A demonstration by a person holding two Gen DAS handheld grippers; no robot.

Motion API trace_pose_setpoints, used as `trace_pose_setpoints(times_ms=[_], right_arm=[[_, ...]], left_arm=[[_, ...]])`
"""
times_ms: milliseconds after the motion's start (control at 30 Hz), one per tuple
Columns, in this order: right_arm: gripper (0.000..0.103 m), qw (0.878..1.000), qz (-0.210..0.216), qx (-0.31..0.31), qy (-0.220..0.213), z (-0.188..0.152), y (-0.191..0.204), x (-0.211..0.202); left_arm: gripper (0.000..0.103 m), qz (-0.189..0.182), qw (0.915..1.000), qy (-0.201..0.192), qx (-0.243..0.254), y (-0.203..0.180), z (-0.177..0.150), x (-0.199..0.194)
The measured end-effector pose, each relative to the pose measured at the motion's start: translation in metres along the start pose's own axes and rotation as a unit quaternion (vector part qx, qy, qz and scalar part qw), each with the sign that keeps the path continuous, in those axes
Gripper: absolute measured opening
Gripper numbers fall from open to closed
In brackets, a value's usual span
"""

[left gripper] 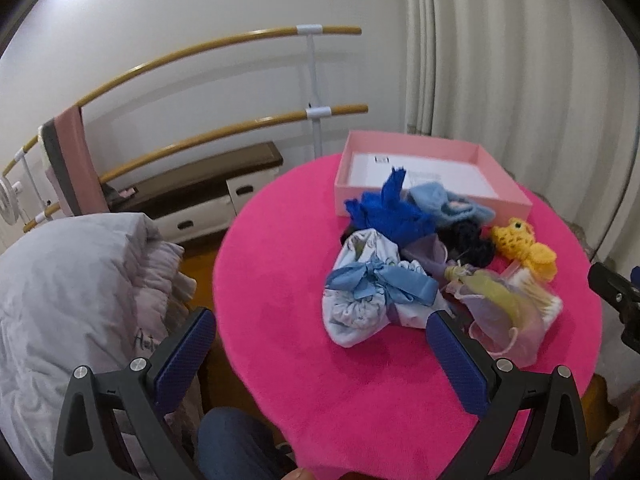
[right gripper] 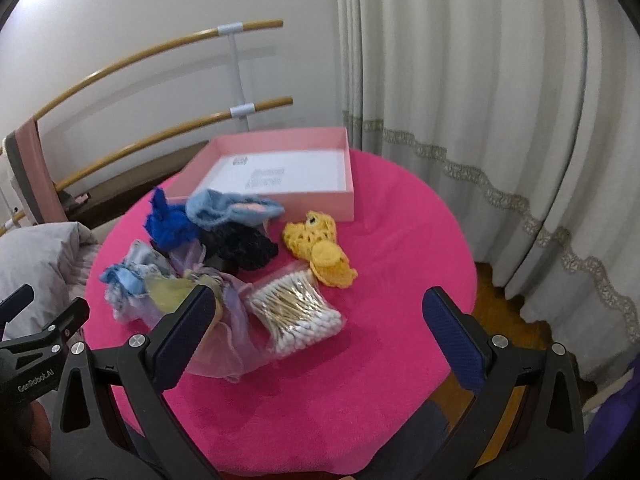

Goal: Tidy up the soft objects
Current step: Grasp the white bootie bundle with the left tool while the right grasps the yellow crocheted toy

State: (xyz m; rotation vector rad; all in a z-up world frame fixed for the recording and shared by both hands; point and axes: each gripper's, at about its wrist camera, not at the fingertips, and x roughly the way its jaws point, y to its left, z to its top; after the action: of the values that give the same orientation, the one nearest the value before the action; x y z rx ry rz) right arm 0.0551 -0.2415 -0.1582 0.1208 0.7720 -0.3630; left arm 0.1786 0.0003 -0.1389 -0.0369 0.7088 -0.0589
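Observation:
A pile of soft things lies on a round pink table (left gripper: 280,280) (right gripper: 400,240): a white pouch with a blue bow (left gripper: 368,292) (right gripper: 124,280), a royal-blue knit piece (left gripper: 388,208) (right gripper: 166,222), a light-blue fuzzy item (left gripper: 452,204) (right gripper: 228,208), a black fuzzy item (left gripper: 468,240) (right gripper: 244,250), a yellow crochet toy (left gripper: 524,246) (right gripper: 318,246), a sheer organza bag (left gripper: 500,312) (right gripper: 224,344) and a bag of cotton swabs (right gripper: 298,312). An open pink box (left gripper: 432,168) (right gripper: 280,168) stands behind. My left gripper (left gripper: 320,354) and right gripper (right gripper: 320,334) are open and empty, hovering in front of the pile.
A grey quilt (left gripper: 68,300) lies left of the table. Wooden rails (left gripper: 224,40) and a dark bench (left gripper: 208,176) stand behind on the left. White curtains (right gripper: 500,100) hang at the right. The right gripper's body shows at the left wrist view's right edge (left gripper: 616,292).

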Motion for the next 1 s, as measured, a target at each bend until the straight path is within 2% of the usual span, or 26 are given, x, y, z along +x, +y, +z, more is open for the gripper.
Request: trace_pose_setpoints(times_ms=[133, 467, 700, 767, 833, 867, 1000], right_arm=[[0.103, 1.0, -0.002, 0.002, 0.012, 0.003, -0.005, 0.017], [0.103, 0.999, 0.0, 0.007, 0.046, 0.006, -0.012, 0.059], [0.103, 0.998, 0.001, 0.0, 0.059, 0.013, -0.011, 0.082], [0.103, 0.998, -0.002, -0.003, 0.063, 0.018, -0.011, 0.09], [0.103, 0.998, -0.004, -0.003, 0.068, 0.023, -0.013, 0.098], [0.103, 0.997, -0.005, -0.003, 0.071, 0.026, -0.015, 0.103], [0.101, 0.996, -0.006, -0.012, 0.089, 0.033, -0.016, 0.124]], left_arm=[[0.103, 0.012, 0.9992, 0.029, 0.024, -0.004, 0.006, 0.036], [0.103, -0.009, 0.9975, 0.063, 0.031, -0.014, 0.02, 0.11], [0.103, -0.056, 0.9964, 0.062, 0.017, -0.01, 0.024, 0.136], [0.1, -0.08, 0.9945, 0.068, 0.006, -0.006, 0.024, 0.142], [0.089, -0.098, 0.9926, 0.072, 0.001, -0.002, 0.026, 0.145], [0.088, -0.107, 0.9915, 0.074, -0.001, -0.001, 0.027, 0.146], [0.079, -0.117, 0.9906, 0.07, 0.016, 0.0, 0.029, 0.144]])
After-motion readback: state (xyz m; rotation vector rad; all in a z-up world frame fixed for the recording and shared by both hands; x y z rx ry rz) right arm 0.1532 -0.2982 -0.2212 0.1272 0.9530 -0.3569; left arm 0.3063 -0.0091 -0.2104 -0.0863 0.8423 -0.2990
